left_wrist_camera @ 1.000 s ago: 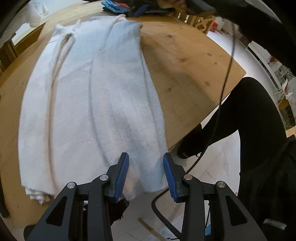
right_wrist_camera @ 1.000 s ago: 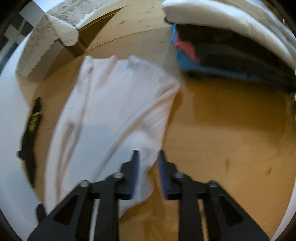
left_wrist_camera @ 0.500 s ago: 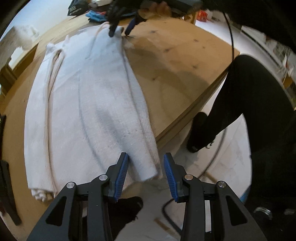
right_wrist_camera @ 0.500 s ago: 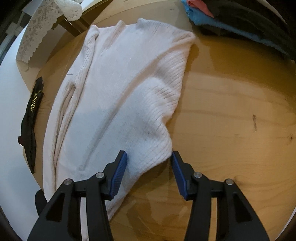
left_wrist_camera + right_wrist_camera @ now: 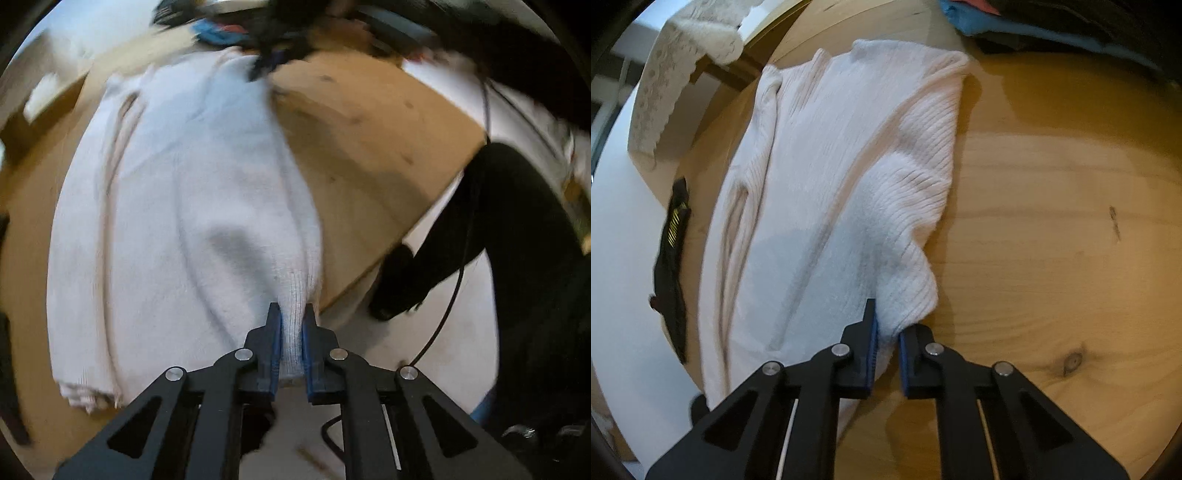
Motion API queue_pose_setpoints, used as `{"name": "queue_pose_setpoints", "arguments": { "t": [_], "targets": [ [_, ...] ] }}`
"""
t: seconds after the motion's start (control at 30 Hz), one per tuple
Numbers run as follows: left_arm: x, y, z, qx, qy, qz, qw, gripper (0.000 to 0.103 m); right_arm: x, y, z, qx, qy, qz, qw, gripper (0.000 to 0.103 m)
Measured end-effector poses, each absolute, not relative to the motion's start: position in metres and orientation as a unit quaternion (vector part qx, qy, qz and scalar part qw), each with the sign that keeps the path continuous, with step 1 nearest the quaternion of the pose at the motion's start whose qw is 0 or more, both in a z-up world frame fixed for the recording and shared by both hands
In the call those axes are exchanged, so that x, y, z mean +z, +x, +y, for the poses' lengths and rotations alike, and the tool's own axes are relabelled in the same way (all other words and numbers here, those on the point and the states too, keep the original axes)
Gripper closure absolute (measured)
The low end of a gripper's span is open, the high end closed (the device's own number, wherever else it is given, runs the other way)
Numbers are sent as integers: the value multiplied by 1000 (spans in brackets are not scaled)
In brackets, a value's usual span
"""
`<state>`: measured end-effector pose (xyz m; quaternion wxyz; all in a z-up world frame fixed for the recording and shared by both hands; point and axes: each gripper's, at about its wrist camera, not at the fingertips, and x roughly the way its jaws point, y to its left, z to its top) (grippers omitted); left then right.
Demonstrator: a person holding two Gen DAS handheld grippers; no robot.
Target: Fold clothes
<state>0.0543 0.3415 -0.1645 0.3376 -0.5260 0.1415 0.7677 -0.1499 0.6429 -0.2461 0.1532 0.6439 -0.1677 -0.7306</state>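
On the wooden table (image 5: 1052, 240), both grippers (image 5: 292, 325) (image 5: 886, 328), jaws just closing, are pinching the white sweater's (image 5: 831, 166) edge, seemingly ready for folding it over

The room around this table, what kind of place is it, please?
Probably a home, perhaps a dining room. A white sweater lies on a wooden table beside a pile of clothes, a lace cloth hangs nearby, and the floor looks tiled.

Wooden table (image 5: 1052, 229) with a knot or two, a lacy white cloth (image 5: 676, 74) draped off to the side, and a black cable (image 5: 454, 295) dangling over the pale floor (image 5: 369, 332).
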Motion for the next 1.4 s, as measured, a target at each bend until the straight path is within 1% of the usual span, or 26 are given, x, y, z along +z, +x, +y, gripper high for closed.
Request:
{"name": "queue_pose_setpoints", "arguments": {
  "t": [0.07,0.13,0.27,0.43,0.53,0.63,0.67,0.77,0.83,0.9,0.93,1.0,1.07,1.13,1.23,1.33,1.4],
  "targets": [
    [-157,49,327,771,-526,83,350,94,-240,-150,647,-724,650,-187,136,94],
    [-153,38,307,769,-534,8,353,94,-232,-150,647,-719,656,-196,119,94],
    [-158,17,258,764,-537,-124,336,94,-207,-158,619,-714,674,-164,93,94],
    [-175,7,210,761,-536,-199,307,94,-192,-185,566,-713,687,-113,86,94],
    [-182,5,192,755,-542,-224,293,94,-199,-204,524,-710,695,-75,83,94],
    [-182,3,190,763,-548,-208,273,94,-215,-218,490,-705,700,-53,97,93],
    [-184,1,193,766,-551,-198,264,94,-219,-221,482,-703,702,-50,106,91],
    [-187,-1,191,762,-570,-188,244,92,-220,-226,475,-692,708,-51,132,73],
    [-187,0,190,756,-580,-185,239,83,-200,-227,493,-704,689,-87,149,73],
    [-182,3,189,756,-583,-180,237,77,-173,-228,524,-723,659,-131,159,70],
    [-178,5,188,759,-581,-176,234,77,-160,-225,542,-740,637,-146,158,70],
    [-169,10,185,765,-579,-167,229,77,-144,-215,571,-770,605,-139,148,72],
    [-157,15,181,772,-571,-160,230,77,-137,-206,592,-789,586,-123,139,78],
    [-145,16,184,780,-557,-145,245,77,-150,-200,600,-787,592,-112,138,78],
    [-136,6,203,794,-537,-95,268,74,-185,-210,577,-784,594,-111,142,78],
    [-151,-13,230,787,-542,-61,288,74,-210,-217,555,-787,595,-88,137,78],
    [-170,-23,242,783,-556,-35,277,74,-225,-224,540,-788,599,-59,129,78]
  ]
}}
